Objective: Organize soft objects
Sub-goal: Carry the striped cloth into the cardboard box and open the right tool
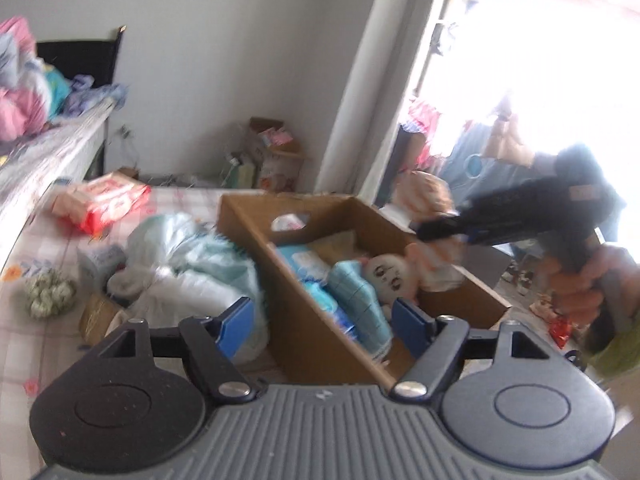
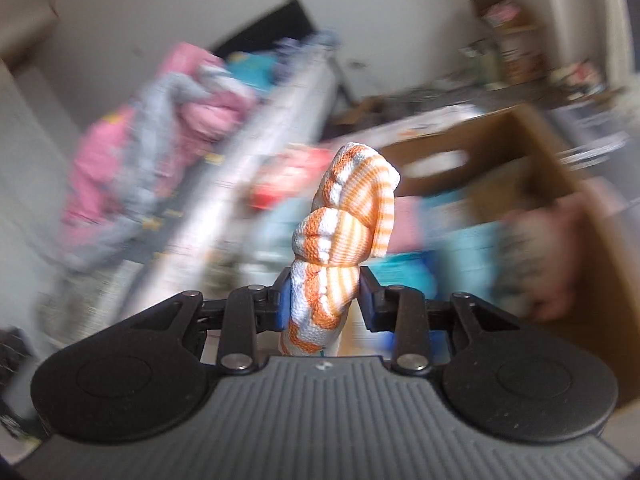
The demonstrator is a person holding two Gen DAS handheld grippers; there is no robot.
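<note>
My right gripper [image 2: 324,292] is shut on a rolled orange-and-white striped cloth [image 2: 348,216] that sticks up well past the fingertips. In the left wrist view that gripper [image 1: 440,232] shows blurred at the right, held by a hand [image 1: 580,284] over the far side of an open cardboard box [image 1: 312,320]. The box [image 2: 560,168] holds a plush doll with a drawn face [image 1: 390,274], a teal folded cloth [image 1: 360,296] and a blue pack [image 1: 304,260]. My left gripper [image 1: 324,318] is open over the box's near end, with nothing between its fingers.
The box sits on a bed with a checked sheet [image 1: 36,248]. Left of it lie a pale blue and white bundle [image 1: 188,264], a red-and-white pack [image 1: 112,200] and a small green-white bundle [image 1: 50,294]. Pink clothes [image 1: 20,92] are heaped at far left. A bright window [image 1: 540,60] glares at right.
</note>
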